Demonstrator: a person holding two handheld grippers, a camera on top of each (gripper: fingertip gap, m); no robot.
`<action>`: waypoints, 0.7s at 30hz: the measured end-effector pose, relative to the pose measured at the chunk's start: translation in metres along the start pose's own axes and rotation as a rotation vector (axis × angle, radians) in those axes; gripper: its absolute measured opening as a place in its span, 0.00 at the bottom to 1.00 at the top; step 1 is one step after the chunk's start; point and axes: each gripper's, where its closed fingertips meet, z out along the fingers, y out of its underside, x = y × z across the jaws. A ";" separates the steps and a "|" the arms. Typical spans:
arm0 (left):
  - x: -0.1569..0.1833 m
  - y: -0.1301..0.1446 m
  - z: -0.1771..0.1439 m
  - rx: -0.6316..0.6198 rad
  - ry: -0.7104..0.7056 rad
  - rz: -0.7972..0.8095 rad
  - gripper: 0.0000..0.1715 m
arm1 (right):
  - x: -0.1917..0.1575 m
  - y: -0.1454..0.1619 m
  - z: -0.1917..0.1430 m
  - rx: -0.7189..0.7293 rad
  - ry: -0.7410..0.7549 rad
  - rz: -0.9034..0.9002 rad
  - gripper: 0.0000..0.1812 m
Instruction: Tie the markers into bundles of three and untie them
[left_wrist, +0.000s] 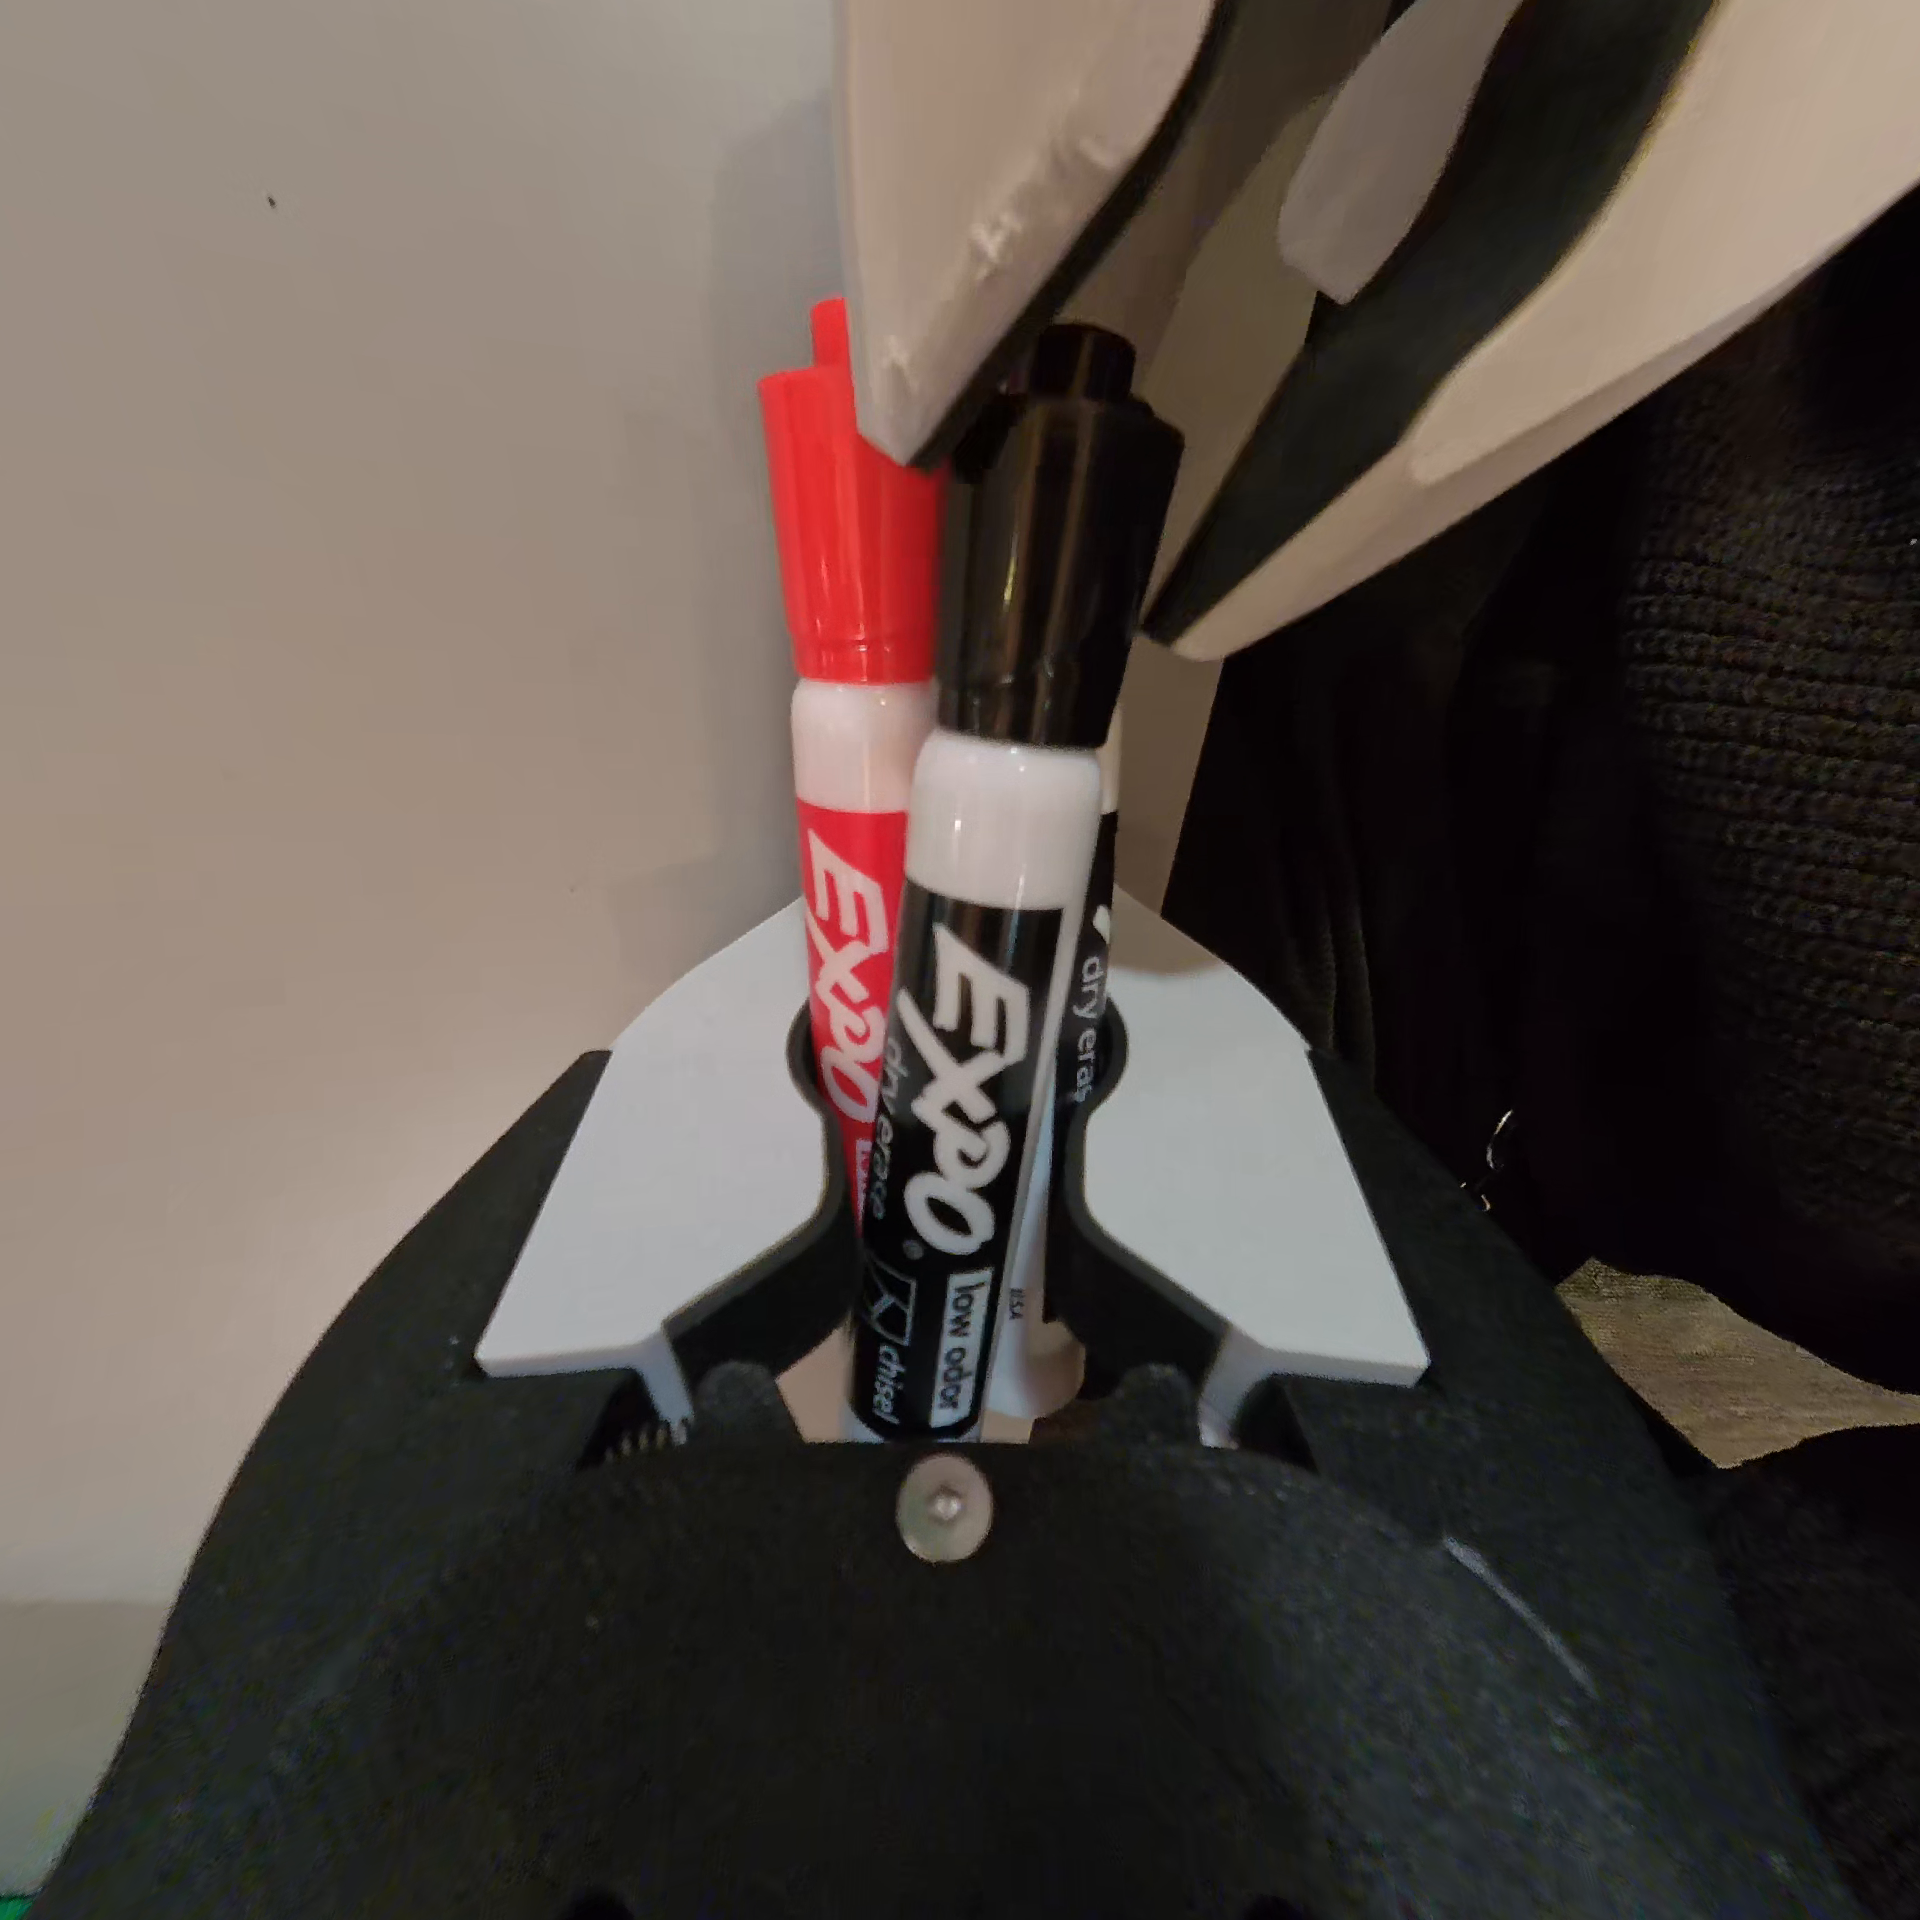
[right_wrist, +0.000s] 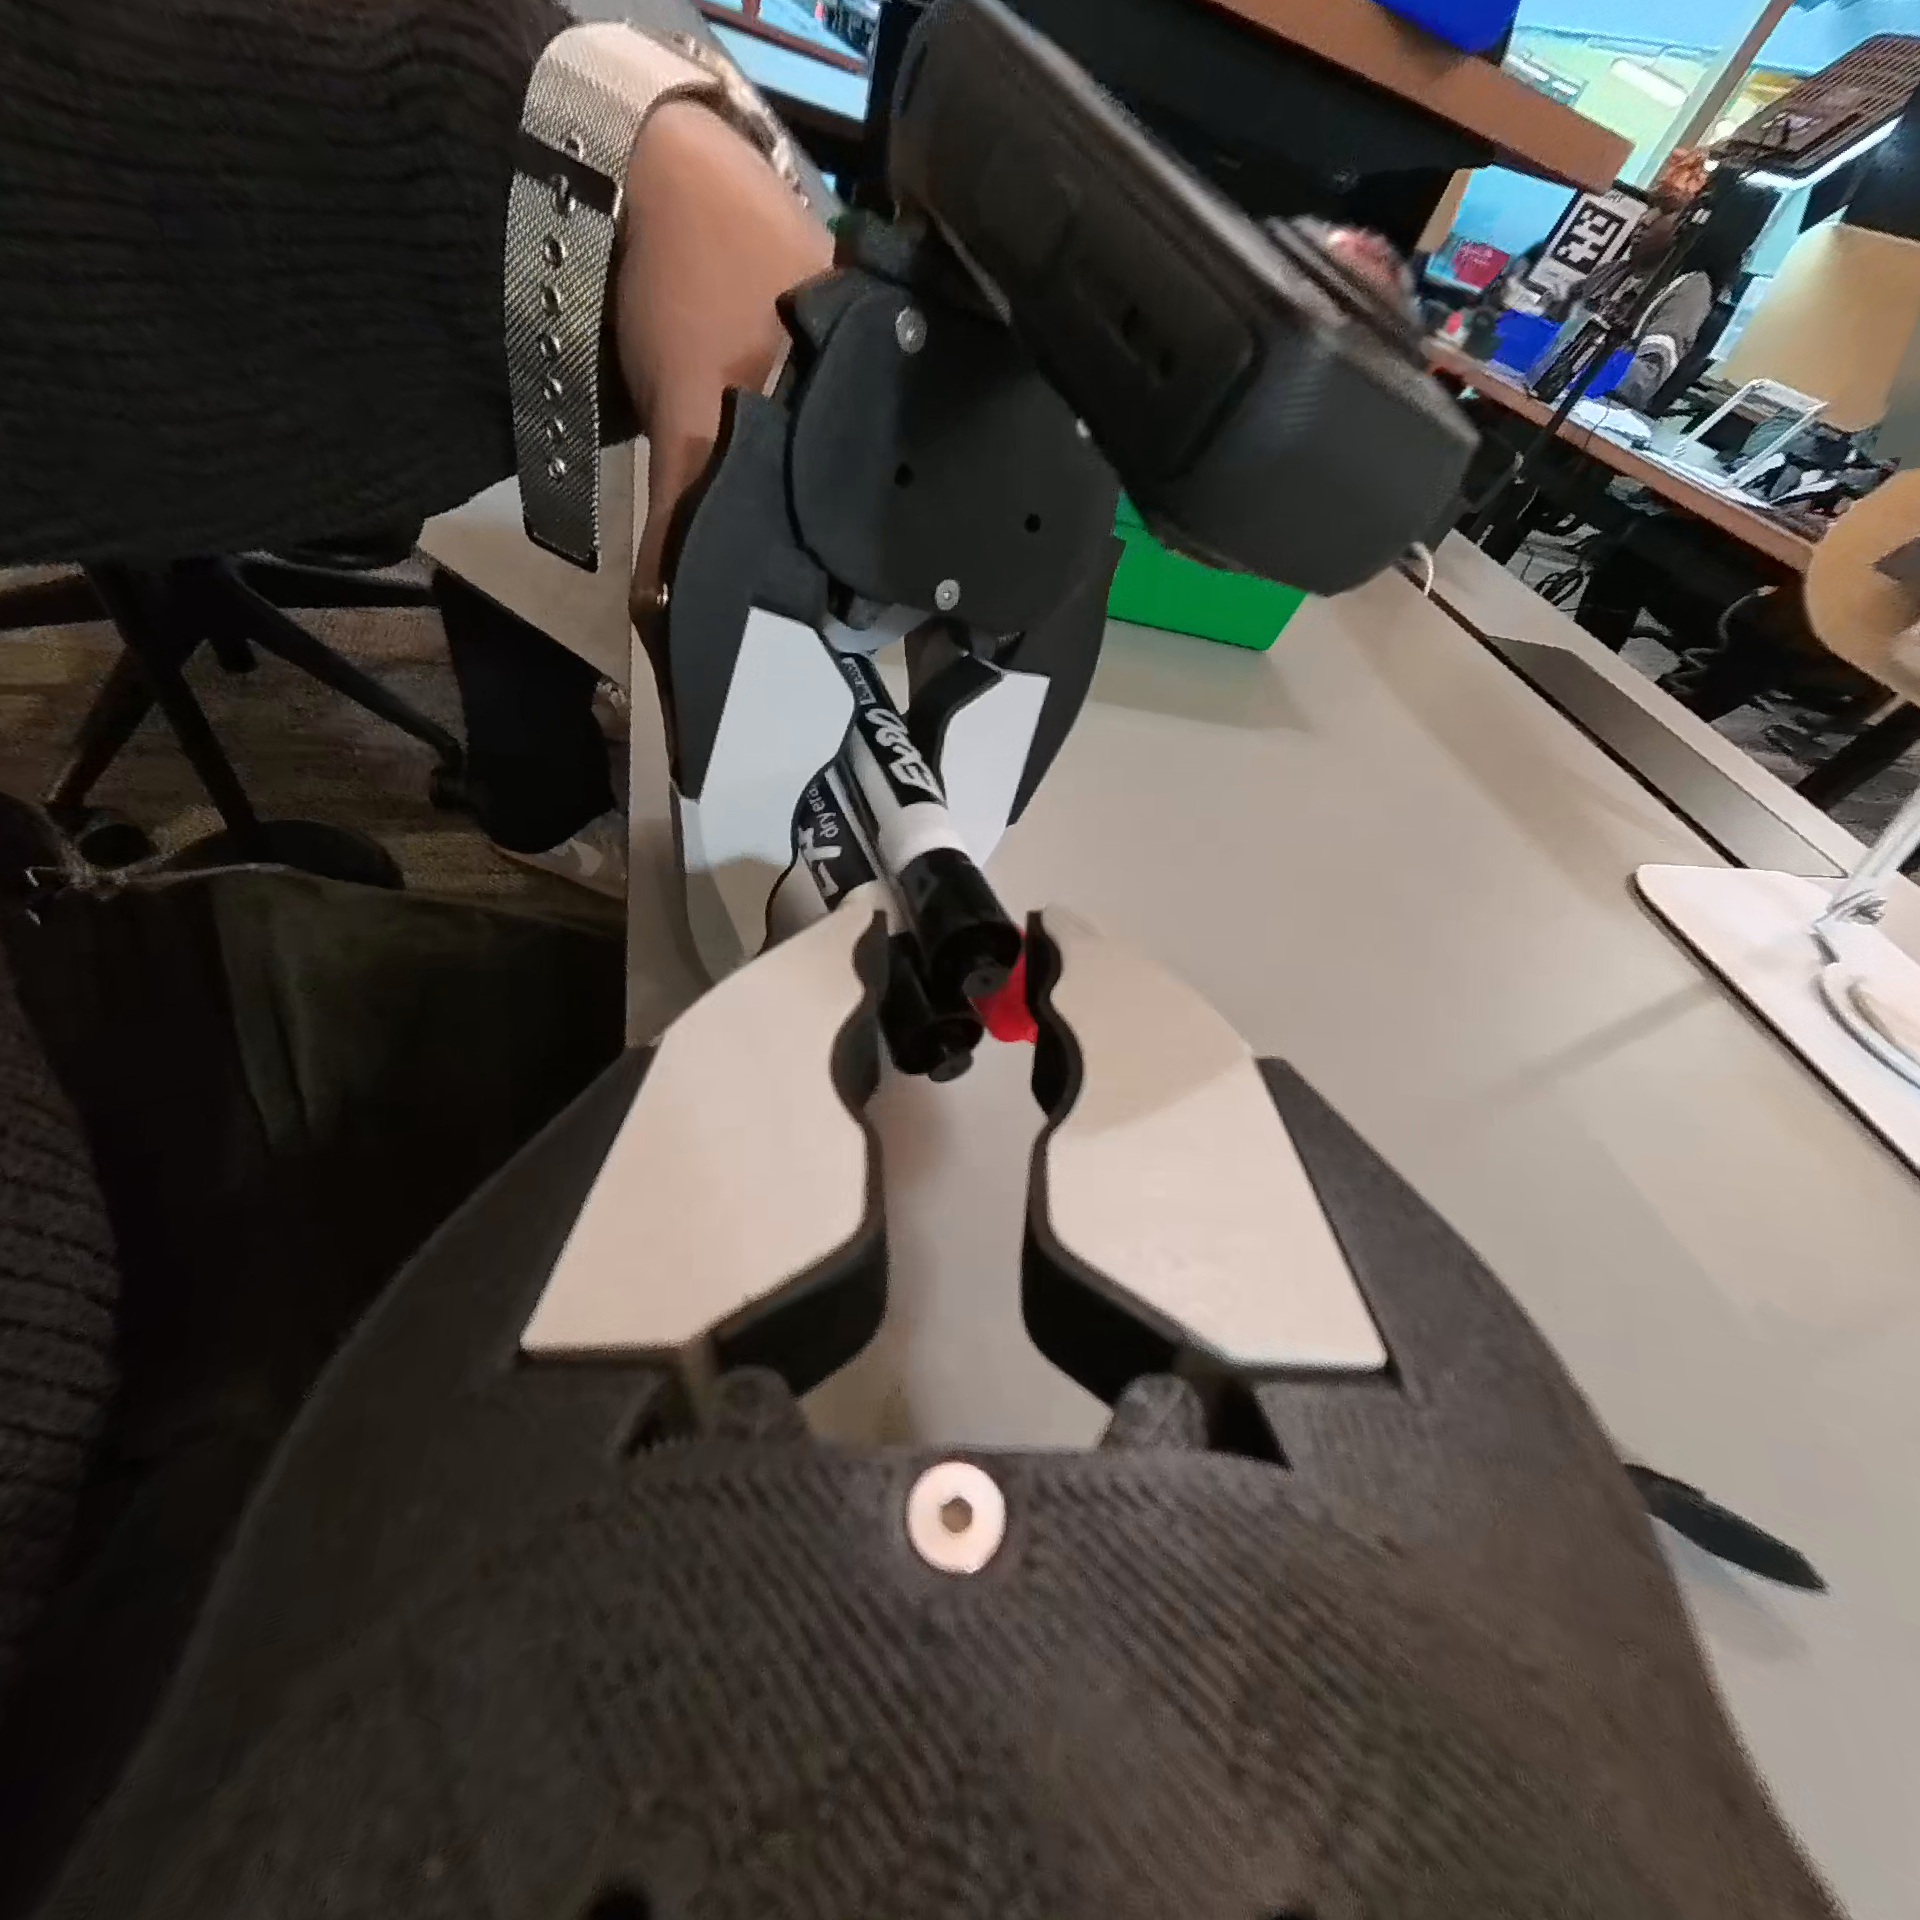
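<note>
This looks like a shared office or lab workspace. Beyond the right claw (right_wrist: 954, 982) stretches a long pale worktop (right_wrist: 1351, 935) with a green bin (right_wrist: 1195, 597) on it, and far off to the claw's right stand more desks (right_wrist: 1621, 447) crowded with blue bins, gear and a black-and-white square tag (right_wrist: 1584, 234). To the claw's left, past the worktop's edge, a rolling chair base (right_wrist: 208, 675) stands on carpet (right_wrist: 312, 748).

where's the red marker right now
The red marker is in the left gripper, on the left of the bundle against a black marker. In the right wrist view its red cap sits between the right gripper fingertips.
</note>
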 end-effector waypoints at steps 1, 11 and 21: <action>0.000 0.000 0.000 -0.005 -0.002 0.001 0.25 | 0.000 0.001 0.000 -0.004 0.004 -0.010 0.13; 0.000 0.001 -0.001 -0.001 0.000 0.007 0.26 | 0.004 -0.001 -0.008 0.022 -0.024 -0.024 0.11; -0.001 0.004 -0.002 -0.008 0.004 -0.007 0.26 | 0.004 -0.001 -0.008 0.021 -0.028 -0.036 0.16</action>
